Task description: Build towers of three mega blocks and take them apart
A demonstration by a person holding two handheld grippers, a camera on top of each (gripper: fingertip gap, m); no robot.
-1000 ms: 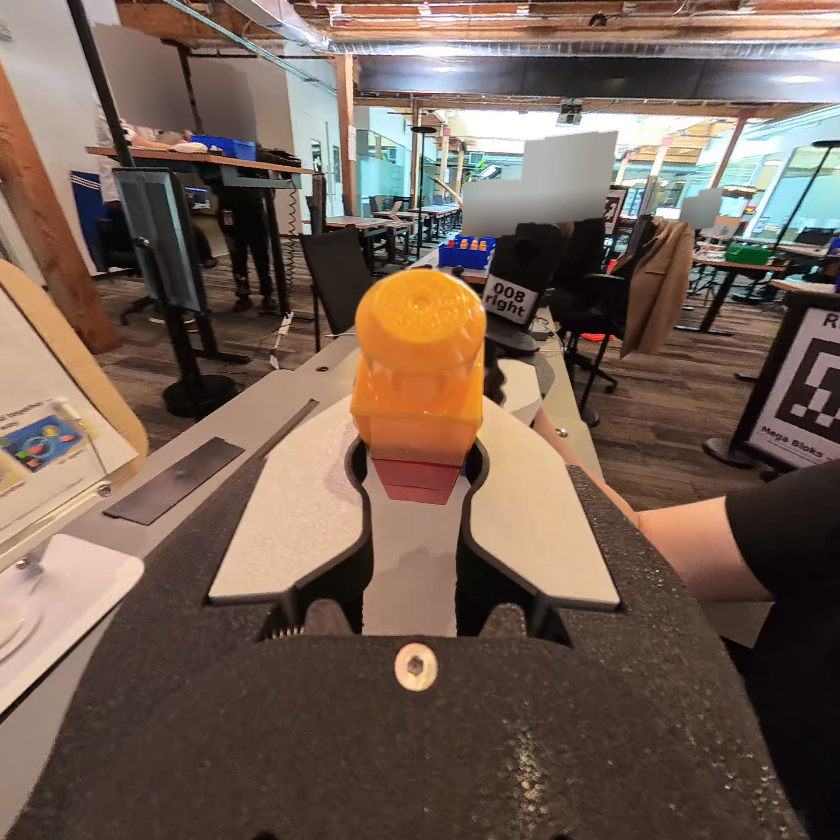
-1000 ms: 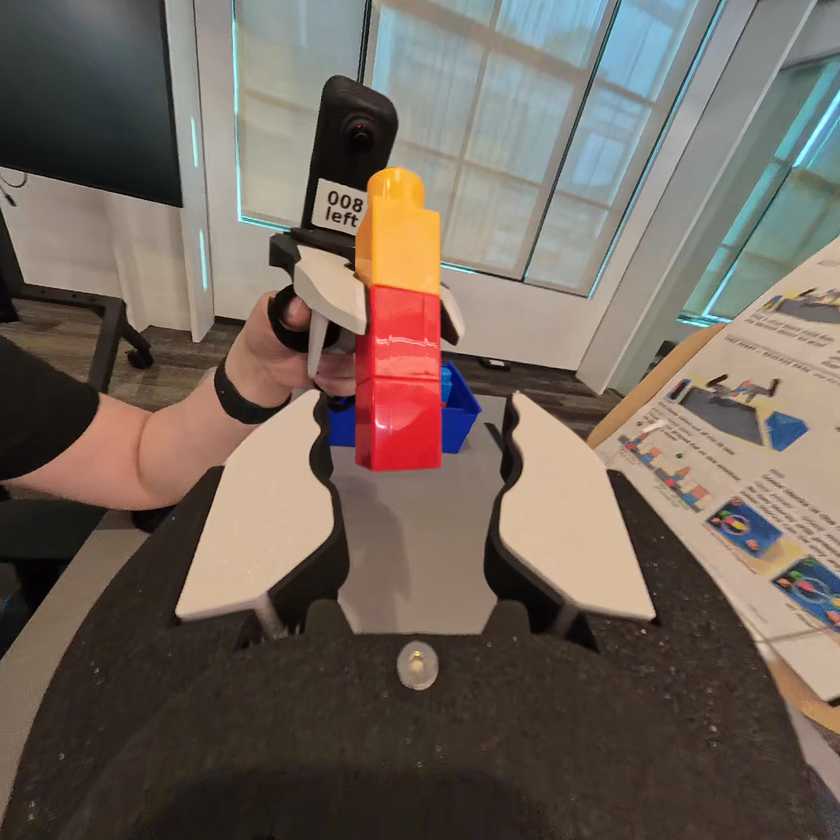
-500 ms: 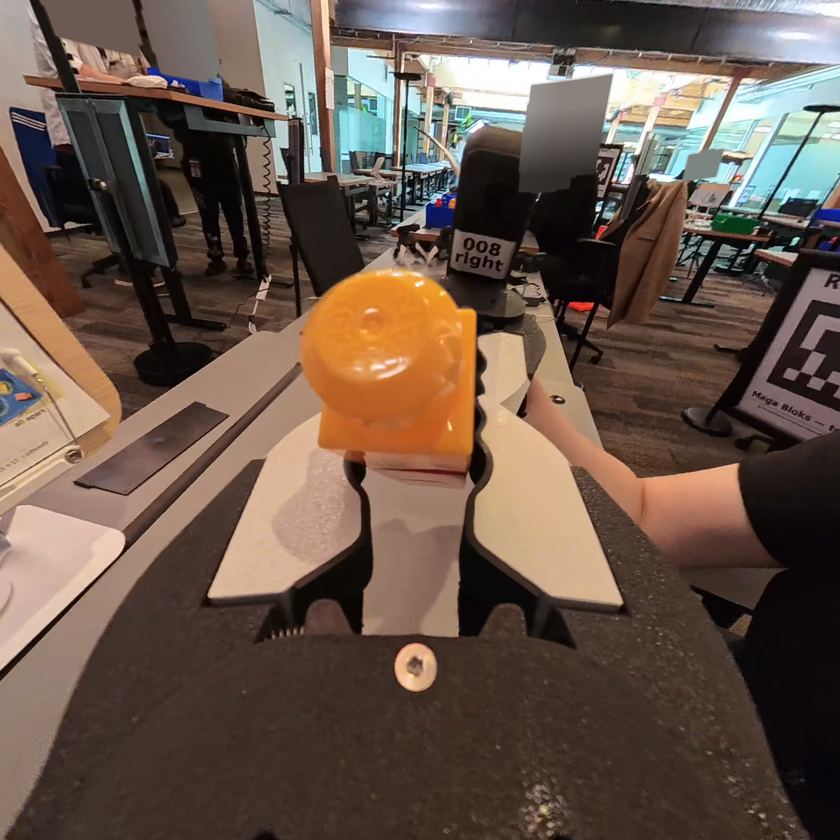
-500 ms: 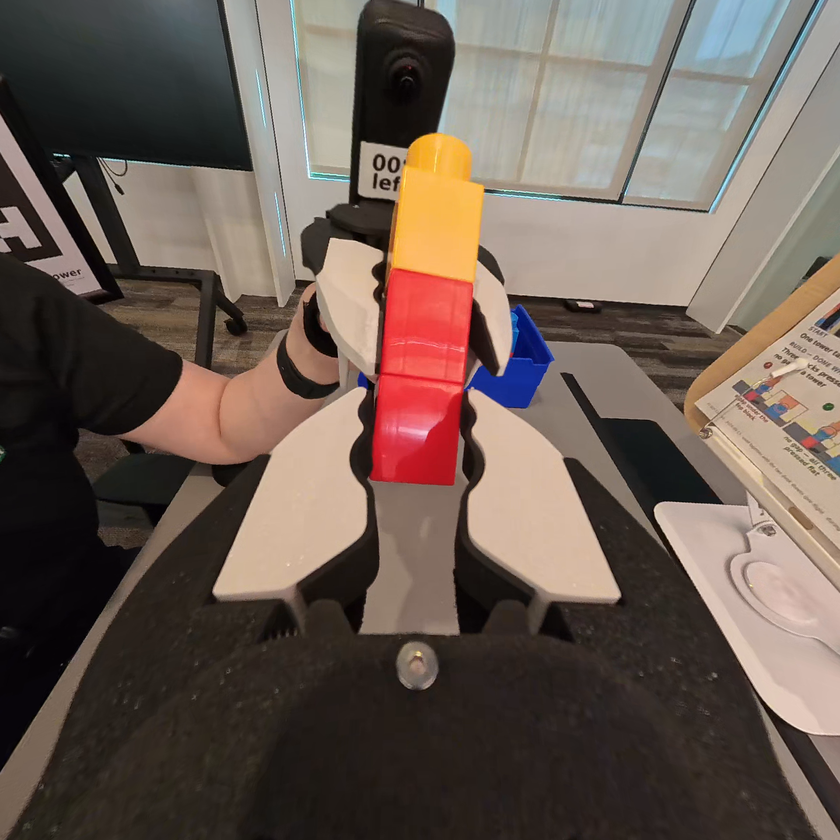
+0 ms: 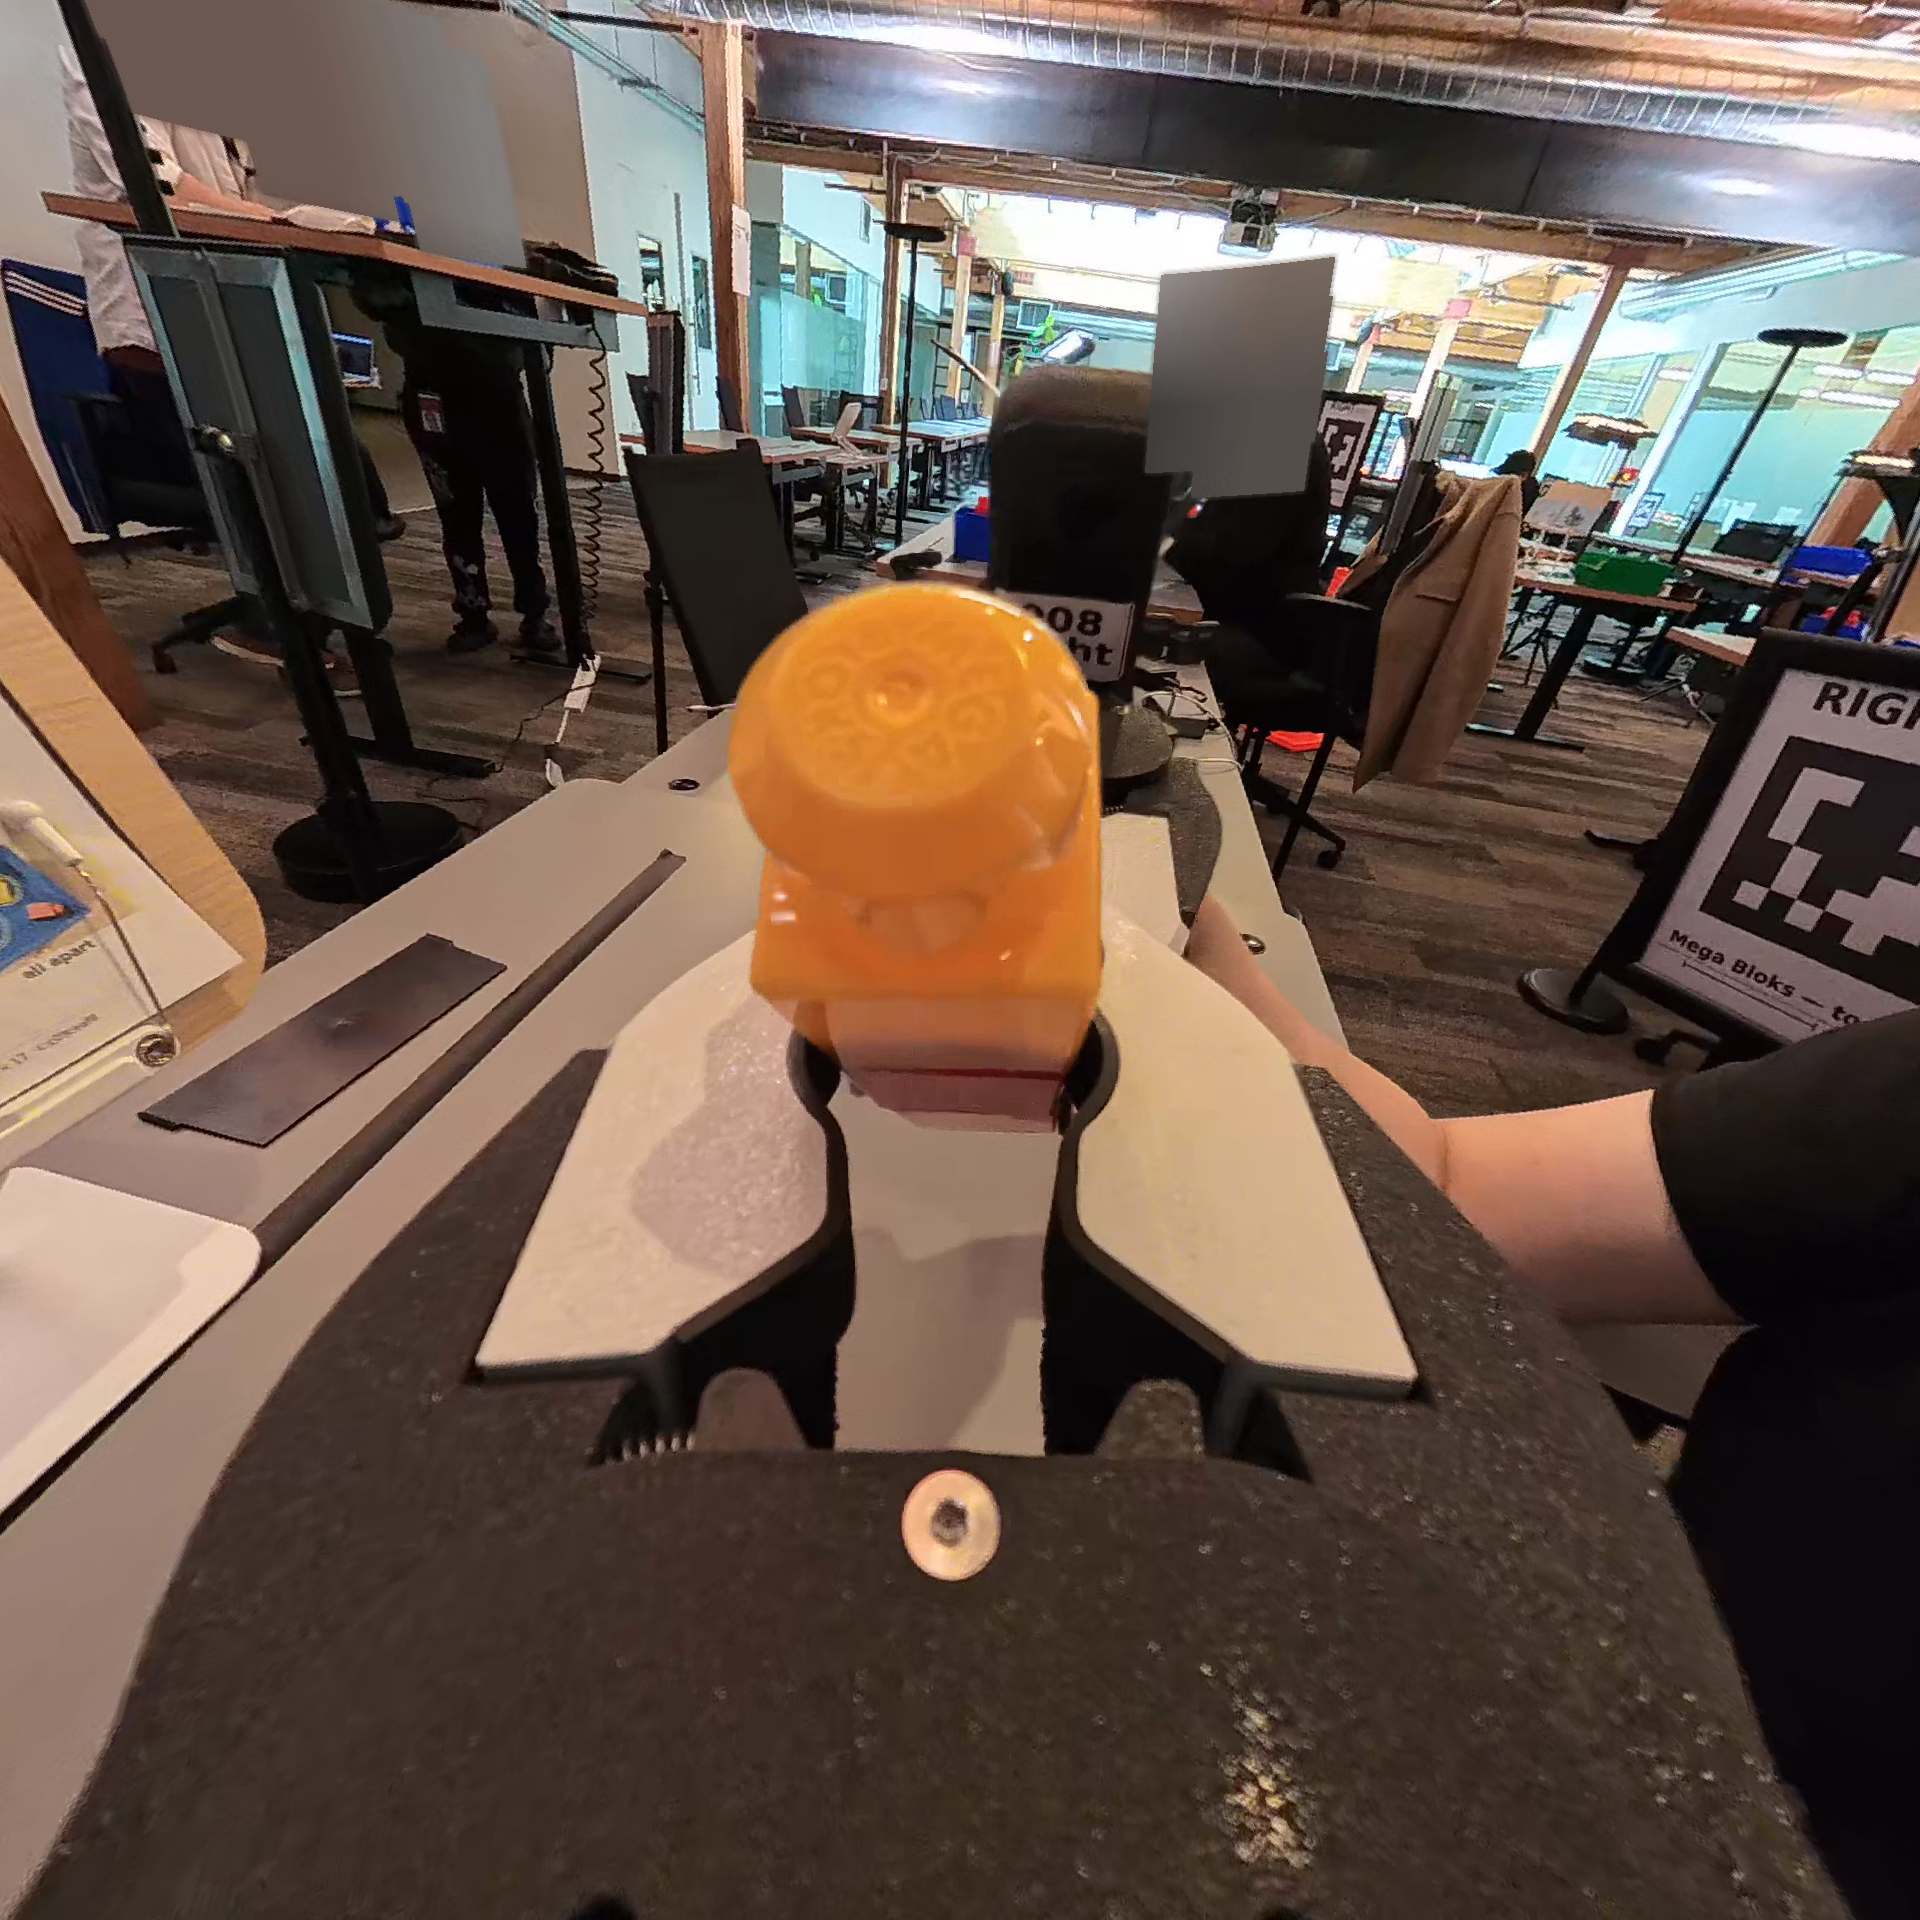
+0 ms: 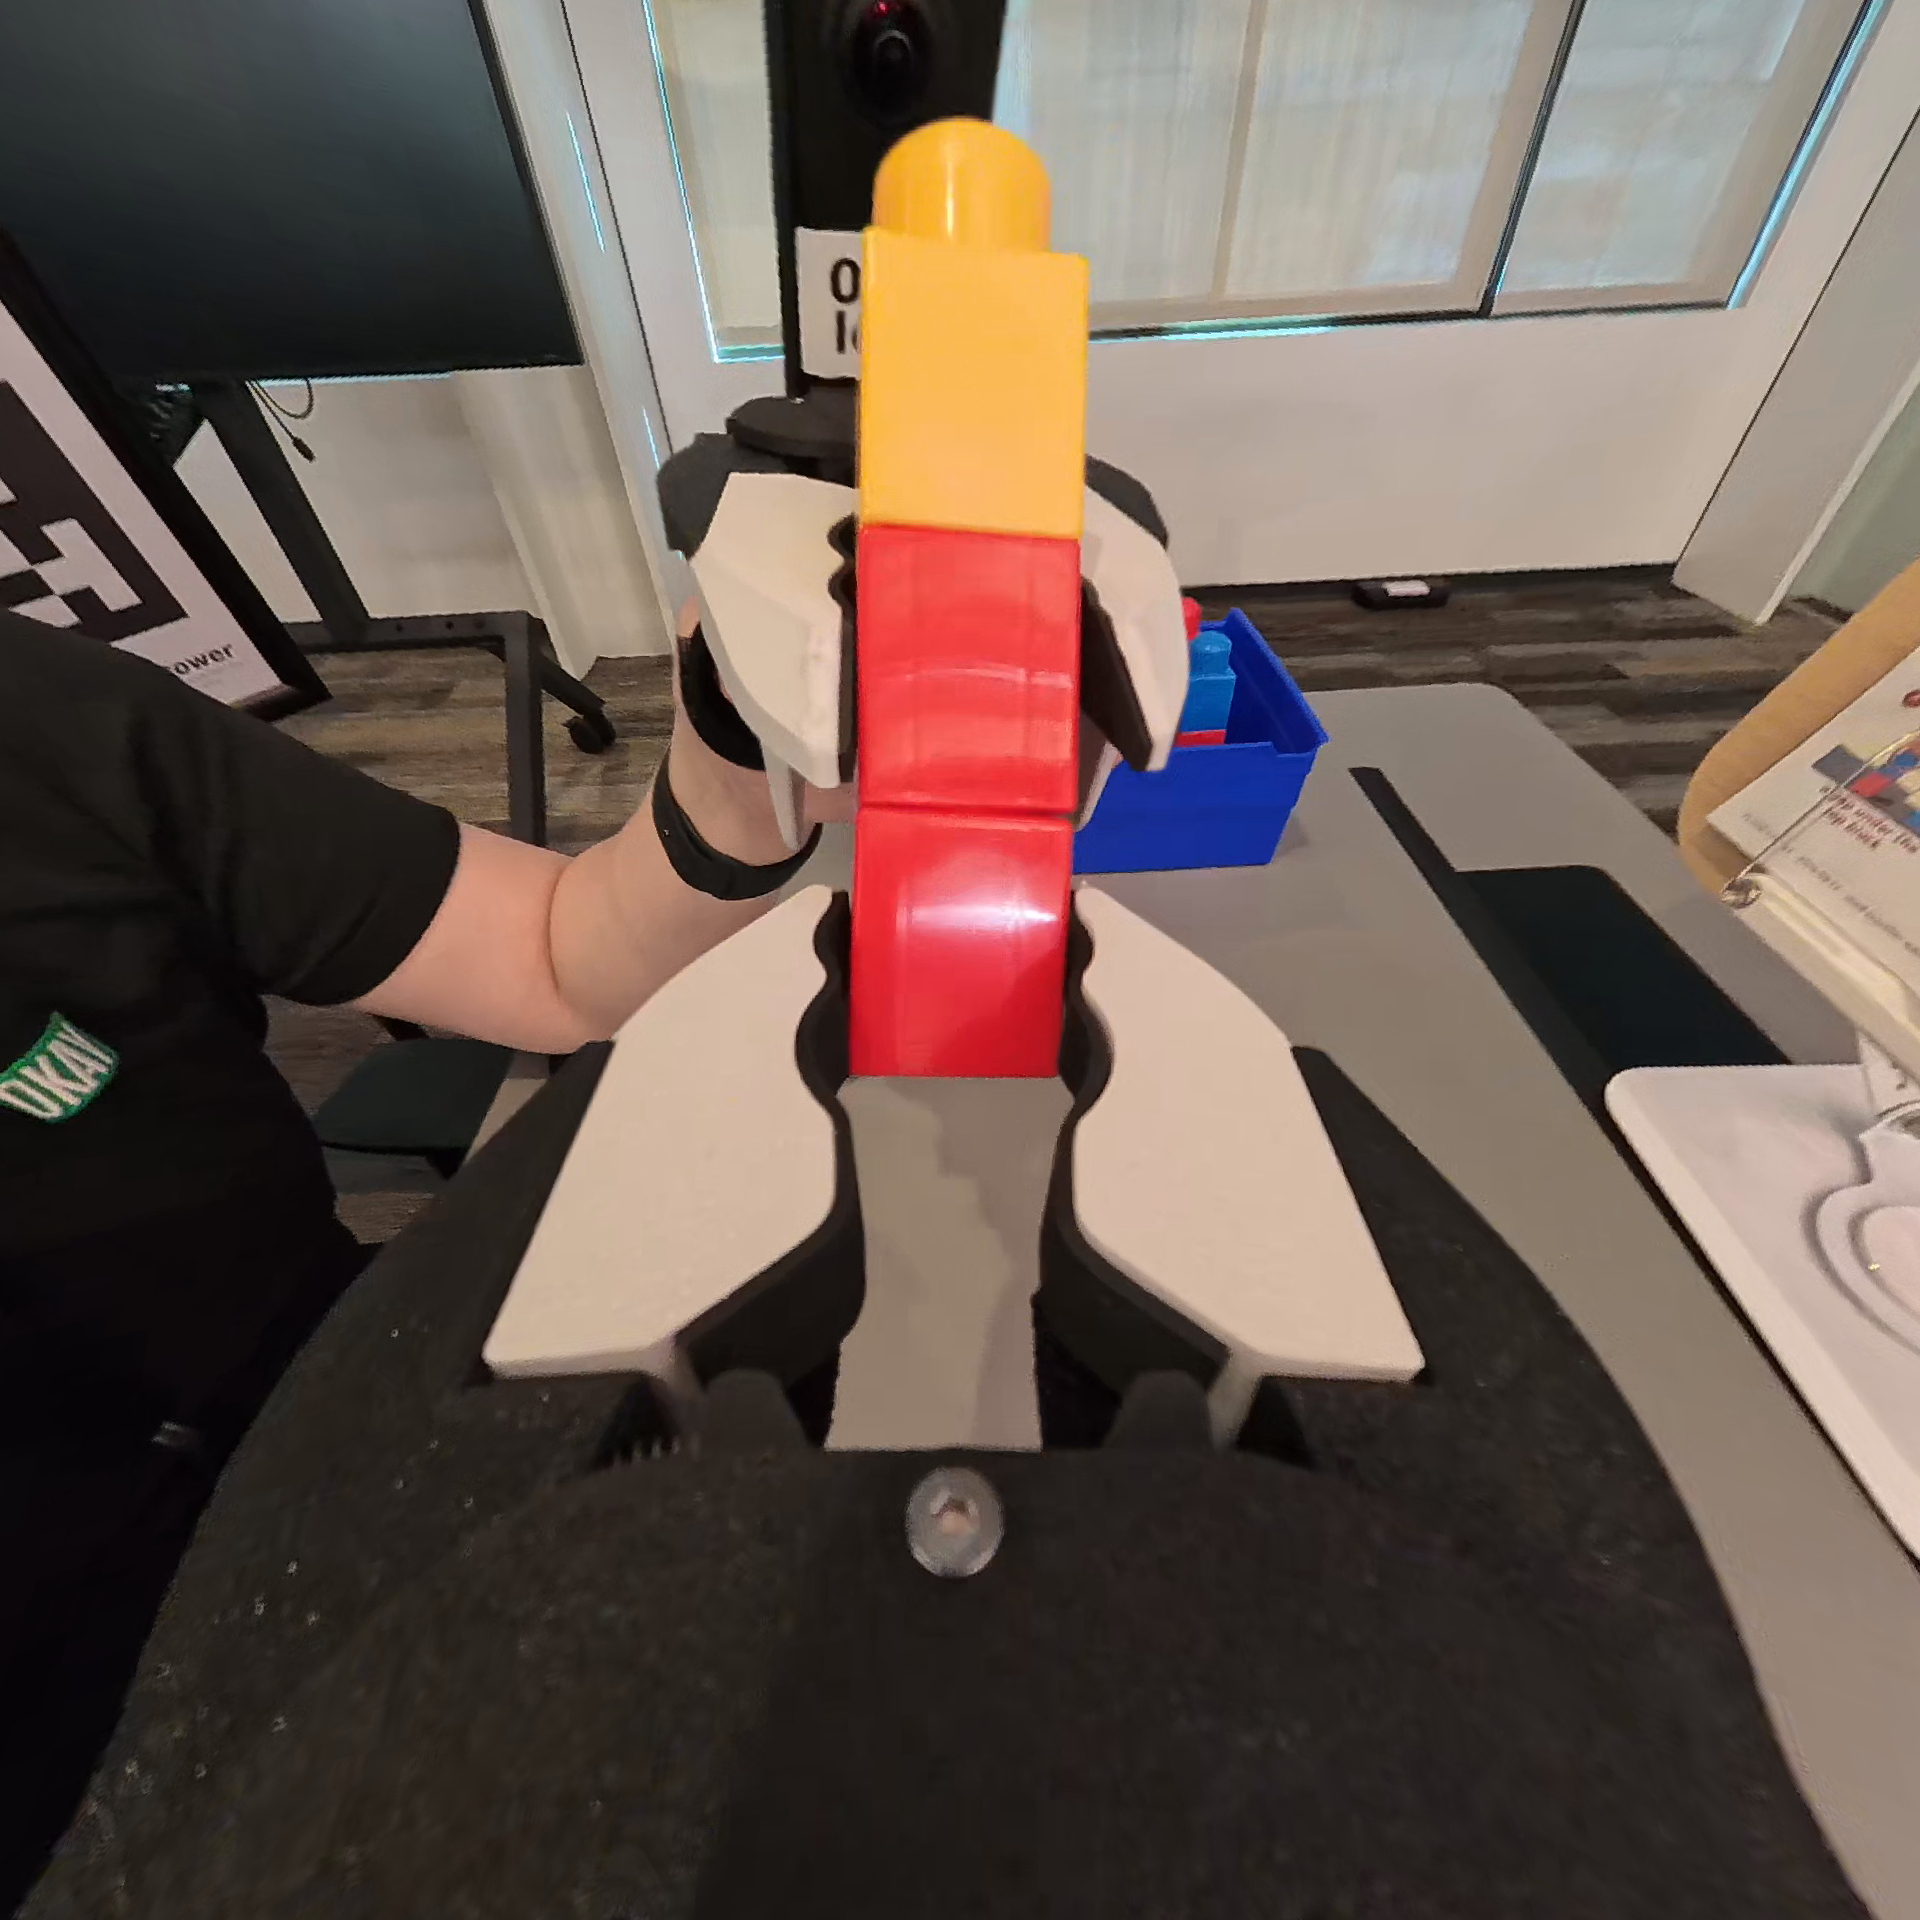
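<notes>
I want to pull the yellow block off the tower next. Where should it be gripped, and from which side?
Grip the yellow block on its two flat side faces, below the round stud, coming in level from the side. Both faces sit clear above the left gripper, which clamps the middle red block; the right gripper has the bottom red block.

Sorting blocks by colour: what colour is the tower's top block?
Orange-yellow; the top block shows best in the right wrist view, above two red ones.
</notes>
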